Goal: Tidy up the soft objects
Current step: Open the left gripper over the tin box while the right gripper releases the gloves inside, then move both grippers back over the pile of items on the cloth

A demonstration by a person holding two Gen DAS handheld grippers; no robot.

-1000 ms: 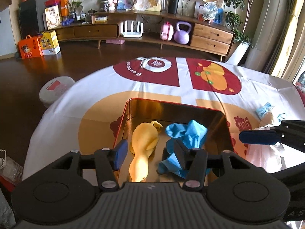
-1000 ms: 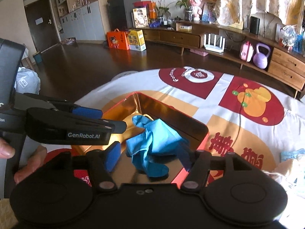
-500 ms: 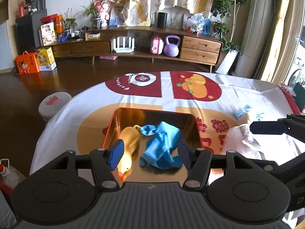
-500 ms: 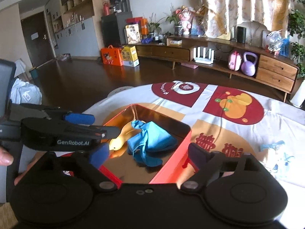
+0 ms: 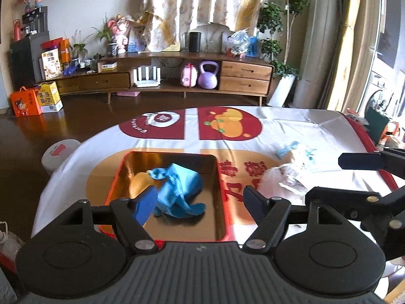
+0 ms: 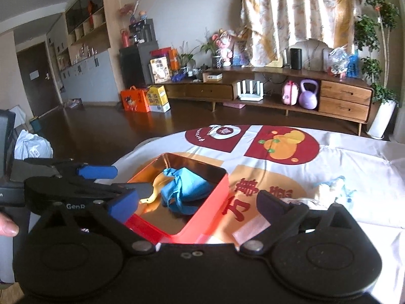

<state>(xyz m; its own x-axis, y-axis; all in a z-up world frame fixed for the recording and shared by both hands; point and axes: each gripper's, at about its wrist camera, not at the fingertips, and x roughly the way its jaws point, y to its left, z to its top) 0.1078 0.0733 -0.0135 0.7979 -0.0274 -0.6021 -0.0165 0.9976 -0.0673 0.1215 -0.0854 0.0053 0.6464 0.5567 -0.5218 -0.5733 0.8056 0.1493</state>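
Observation:
A red tin (image 5: 222,190) (image 6: 202,210) with a gold inside stands on the table. A crumpled blue cloth (image 5: 177,187) (image 6: 184,190) lies in it, over a yellow rubber duck (image 5: 138,182) (image 6: 155,190) that is partly hidden. My left gripper (image 5: 200,204) hangs above the tin's near side, its jaws opening with nothing held between them. My right gripper (image 6: 200,202) sits back from the tin's near right corner, jaws opening wide and holding nothing. To the right of the tin lies a pale soft heap with light-blue bits (image 5: 296,162) (image 6: 331,190).
A white tablecloth (image 5: 291,126) with red and orange prints covers the round table. The right gripper's blue-tipped finger (image 5: 359,161) shows at the right of the left wrist view. A low wooden sideboard (image 5: 177,76) stands beyond dark floor. A thumb (image 6: 7,226) shows at the left edge.
Both grippers have drawn back and risen from the tin and opened wider. The blue cloth, earlier between the right jaws, now lies free in the tin over the duck.

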